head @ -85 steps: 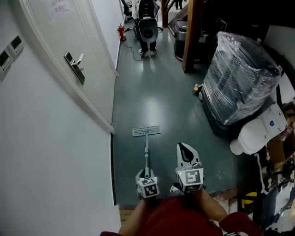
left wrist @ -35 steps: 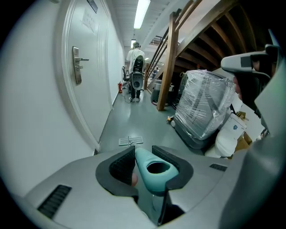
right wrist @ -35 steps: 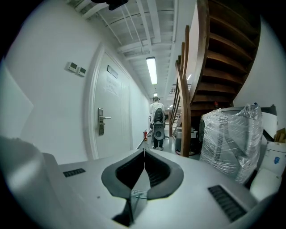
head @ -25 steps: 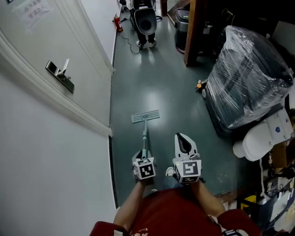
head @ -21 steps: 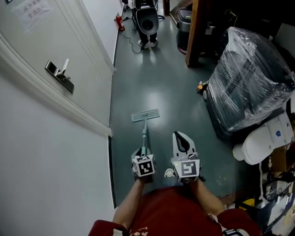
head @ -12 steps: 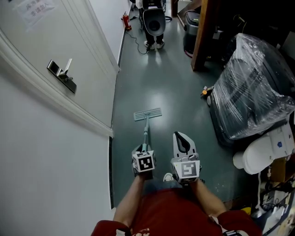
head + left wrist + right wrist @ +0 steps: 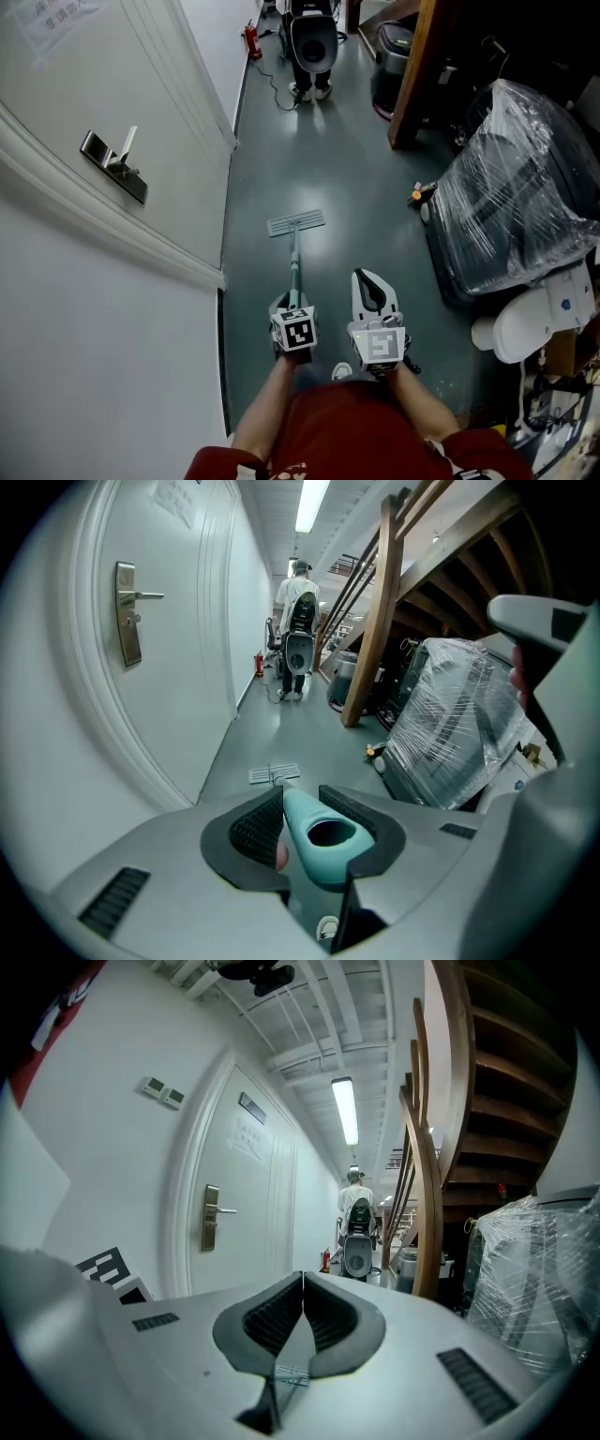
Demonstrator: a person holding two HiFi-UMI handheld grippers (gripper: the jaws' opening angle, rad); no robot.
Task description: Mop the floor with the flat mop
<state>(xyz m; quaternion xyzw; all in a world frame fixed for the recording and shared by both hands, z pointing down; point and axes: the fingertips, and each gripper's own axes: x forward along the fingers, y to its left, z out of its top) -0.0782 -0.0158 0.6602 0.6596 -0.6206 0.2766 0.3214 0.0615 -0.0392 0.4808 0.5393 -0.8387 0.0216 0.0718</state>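
The flat mop's grey head (image 7: 296,223) lies flat on the dark green floor ahead of me, with its teal handle (image 7: 293,272) running back to my left gripper (image 7: 292,302). In the left gripper view that gripper (image 7: 300,797) is shut on the handle's teal end (image 7: 319,841), and the mop head (image 7: 274,774) shows beyond the jaws. My right gripper (image 7: 368,279) hangs beside it to the right, off the mop. Its jaws (image 7: 302,1279) are shut and hold nothing.
A white door with a metal handle (image 7: 112,164) lines the left wall. A plastic-wrapped load (image 7: 511,187), a white container (image 7: 530,319) and a wooden post (image 7: 412,75) crowd the right. A person with a backpack (image 7: 309,37) stands far down the corridor. Bare floor runs between.
The view has moved forward along the corridor and the mop head has slid a little further away. Both grippers keep the same hold and spacing.
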